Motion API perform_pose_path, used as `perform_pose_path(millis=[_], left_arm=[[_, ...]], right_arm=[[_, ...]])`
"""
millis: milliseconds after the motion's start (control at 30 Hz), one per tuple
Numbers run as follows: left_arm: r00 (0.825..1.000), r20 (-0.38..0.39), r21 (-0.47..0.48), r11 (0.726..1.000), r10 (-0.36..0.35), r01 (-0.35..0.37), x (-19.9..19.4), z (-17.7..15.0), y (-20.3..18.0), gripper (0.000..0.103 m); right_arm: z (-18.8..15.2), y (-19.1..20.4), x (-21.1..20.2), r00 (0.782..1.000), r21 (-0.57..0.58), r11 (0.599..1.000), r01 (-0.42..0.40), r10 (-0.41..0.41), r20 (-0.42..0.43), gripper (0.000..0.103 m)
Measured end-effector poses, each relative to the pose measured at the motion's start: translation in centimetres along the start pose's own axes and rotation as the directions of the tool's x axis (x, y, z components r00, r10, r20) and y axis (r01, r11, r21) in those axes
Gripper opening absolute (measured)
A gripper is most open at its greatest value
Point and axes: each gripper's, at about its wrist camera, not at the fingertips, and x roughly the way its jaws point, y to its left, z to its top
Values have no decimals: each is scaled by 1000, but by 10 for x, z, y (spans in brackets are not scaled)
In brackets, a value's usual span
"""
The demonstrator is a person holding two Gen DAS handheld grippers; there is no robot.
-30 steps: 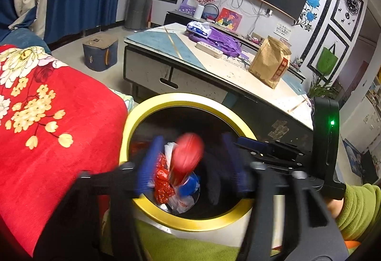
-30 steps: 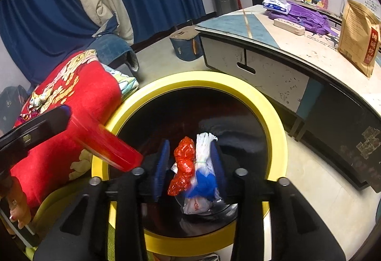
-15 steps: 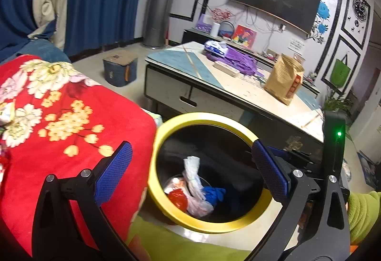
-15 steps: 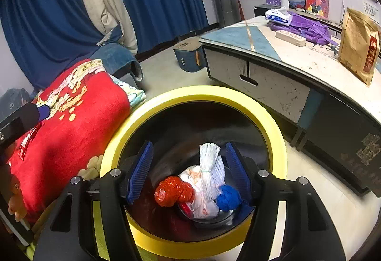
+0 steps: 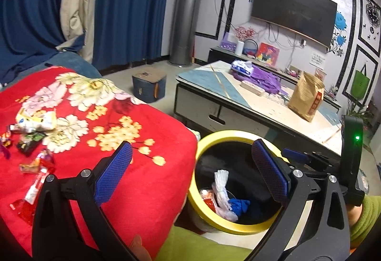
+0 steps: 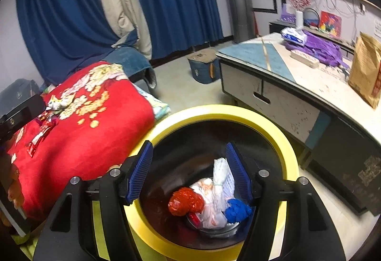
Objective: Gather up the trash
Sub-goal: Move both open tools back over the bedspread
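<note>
A black bin with a yellow rim (image 5: 238,135) (image 6: 281,132) stands on the floor by a red flowered blanket (image 5: 147,180) (image 6: 78,149). Inside lie a red crumpled bag (image 6: 184,201), a white bag (image 6: 220,180) (image 5: 220,186) and a blue scrap (image 6: 237,211) (image 5: 238,205). Several wrappers (image 5: 33,127) (image 6: 45,127) lie on the blanket at the left. My left gripper (image 5: 193,174) is open and empty, straddling the blanket's edge and the bin. My right gripper (image 6: 190,172) is open and empty above the bin's mouth.
A low table (image 5: 257,103) (image 6: 321,84) with a brown paper bag (image 5: 306,96) and purple cloth (image 5: 260,78) stands behind the bin. A small blue box (image 5: 148,84) sits on the floor. Blue curtains (image 5: 128,6) hang behind.
The left gripper let the red bag fall into the bin, opened and swung left toward the blanket. The right gripper opened wider, dropping its trash, and rose above the bin.
</note>
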Motion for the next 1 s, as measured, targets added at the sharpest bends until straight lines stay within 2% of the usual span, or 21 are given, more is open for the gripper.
perform_pose_path(millis=[500, 867, 1000], left_arm=[[988, 103, -62, 992, 115, -109, -38, 11, 34, 92], [961, 145, -125, 968, 234, -217, -61, 14, 71, 92], [946, 160, -151, 954, 281, -258, -70, 15, 87, 92]], right_arm=[[30, 60, -5, 993, -103, 988, -119, 120, 11, 63], [42, 108, 4, 978, -175, 962, -209, 208, -29, 63], [46, 129, 11, 969, -198, 948, -248, 242, -53, 64]])
